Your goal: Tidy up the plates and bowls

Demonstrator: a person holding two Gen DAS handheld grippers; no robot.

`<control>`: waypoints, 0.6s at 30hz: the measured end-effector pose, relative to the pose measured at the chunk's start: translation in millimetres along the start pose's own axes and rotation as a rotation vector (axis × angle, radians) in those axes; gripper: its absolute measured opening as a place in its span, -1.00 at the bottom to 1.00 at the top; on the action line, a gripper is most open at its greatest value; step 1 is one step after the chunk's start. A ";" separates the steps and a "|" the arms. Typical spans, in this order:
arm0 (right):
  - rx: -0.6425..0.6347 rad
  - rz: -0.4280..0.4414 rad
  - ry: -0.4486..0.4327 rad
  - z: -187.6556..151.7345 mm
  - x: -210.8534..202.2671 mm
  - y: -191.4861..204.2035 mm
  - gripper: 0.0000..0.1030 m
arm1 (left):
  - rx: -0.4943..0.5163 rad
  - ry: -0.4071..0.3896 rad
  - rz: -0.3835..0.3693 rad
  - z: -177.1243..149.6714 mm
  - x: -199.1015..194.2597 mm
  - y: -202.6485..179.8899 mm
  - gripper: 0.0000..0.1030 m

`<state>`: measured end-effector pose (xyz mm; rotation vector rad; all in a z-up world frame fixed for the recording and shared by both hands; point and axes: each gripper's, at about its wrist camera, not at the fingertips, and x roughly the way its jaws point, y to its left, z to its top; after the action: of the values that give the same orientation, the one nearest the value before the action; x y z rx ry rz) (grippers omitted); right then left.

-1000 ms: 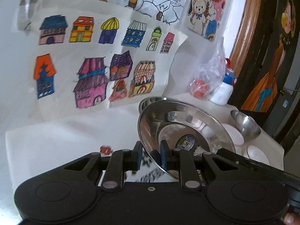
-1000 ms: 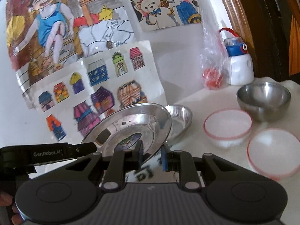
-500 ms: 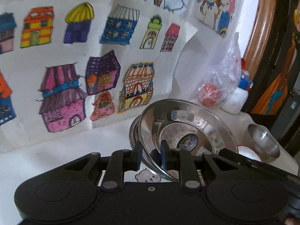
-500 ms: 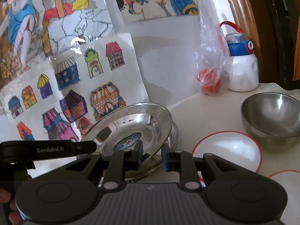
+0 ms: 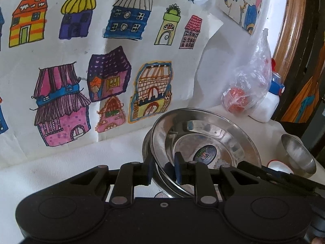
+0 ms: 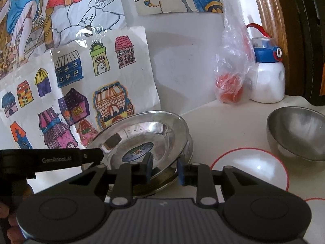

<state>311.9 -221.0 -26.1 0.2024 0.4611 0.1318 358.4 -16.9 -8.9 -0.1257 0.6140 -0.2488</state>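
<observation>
A shiny steel plate (image 5: 205,140) with a sticker in its middle is held by both grippers. My left gripper (image 5: 163,168) is shut on its near left rim. My right gripper (image 6: 165,169) straddles its opposite rim (image 6: 142,140) with the jaws slightly apart. The plate sits tilted on top of a second steel plate (image 6: 190,144), whose rim shows under it, also in the left wrist view (image 5: 145,146). A steel bowl (image 6: 296,132) stands at the right, also in the left wrist view (image 5: 298,154). A white red-rimmed plate (image 6: 249,168) lies in front of it.
A wall with children's drawings (image 5: 81,61) stands right behind the plates. A clear plastic bag with red fruit (image 6: 231,77) and a white bottle with a blue cap (image 6: 267,75) stand at the back right. A second white red-rimmed plate (image 6: 314,207) lies at the near right edge.
Both grippers carried the steel plate forward and down onto the steel plate by the wall. The right gripper's jaws have opened a little around the rim.
</observation>
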 end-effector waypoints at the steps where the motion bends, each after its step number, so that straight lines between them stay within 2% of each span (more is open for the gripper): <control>1: -0.006 -0.003 0.001 -0.1 -0.1 0.8 -0.42 | 0.007 -0.002 0.005 -0.8 -0.6 -1.0 -0.54; 11: -0.089 -0.046 0.006 -2.8 1.2 13.6 -0.31 | 0.075 0.005 0.066 -2.4 0.4 -8.4 -0.48; 14: -0.107 -0.073 0.009 -4.2 2.7 15.3 -0.08 | 0.088 0.009 0.087 -3.5 1.5 -9.6 -0.50; 18: -0.113 -0.080 0.013 -6.5 4.0 11.9 -0.05 | 0.100 0.006 0.094 -4.7 2.8 -10.2 -0.51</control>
<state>311.5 -207.7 -30.8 0.0727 0.4724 0.0805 355.9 -27.6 -12.3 0.0005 0.6102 -0.1886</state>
